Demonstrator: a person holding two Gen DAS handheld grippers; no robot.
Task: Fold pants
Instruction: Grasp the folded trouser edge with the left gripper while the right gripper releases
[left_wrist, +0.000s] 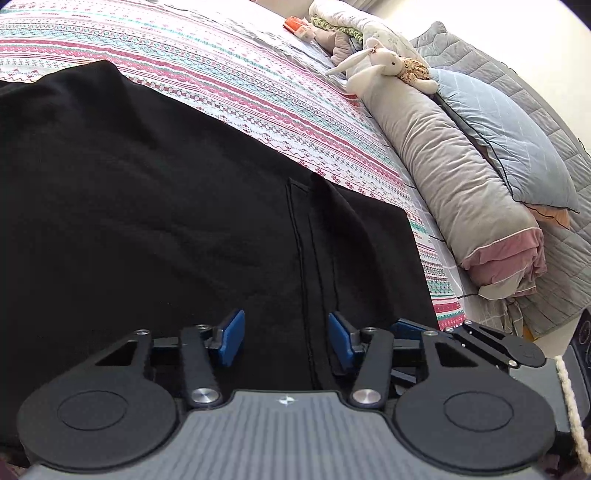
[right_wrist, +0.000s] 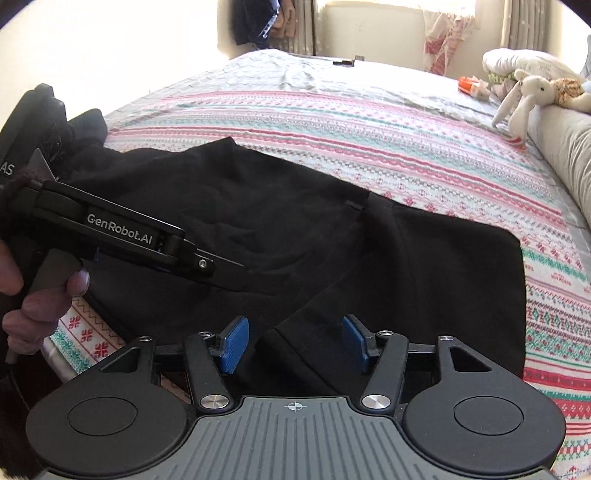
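Striped bedspread (right_wrist: 369, 122) carries the black pants (right_wrist: 295, 229), long axis running left to right. Both the left gripper (left_wrist: 286, 338) and right gripper (right_wrist: 295, 341) hover unclenched, empty, over the near hem, the right nearer the leg ends.

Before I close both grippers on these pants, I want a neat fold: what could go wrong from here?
1. The left gripper and right gripper stand open over layered black pants; a pinch may catch only the top layer.
2. The stitched seam runs between the left pads, so fabric could bunch there.
3. The two grippers sit close together and might collide.
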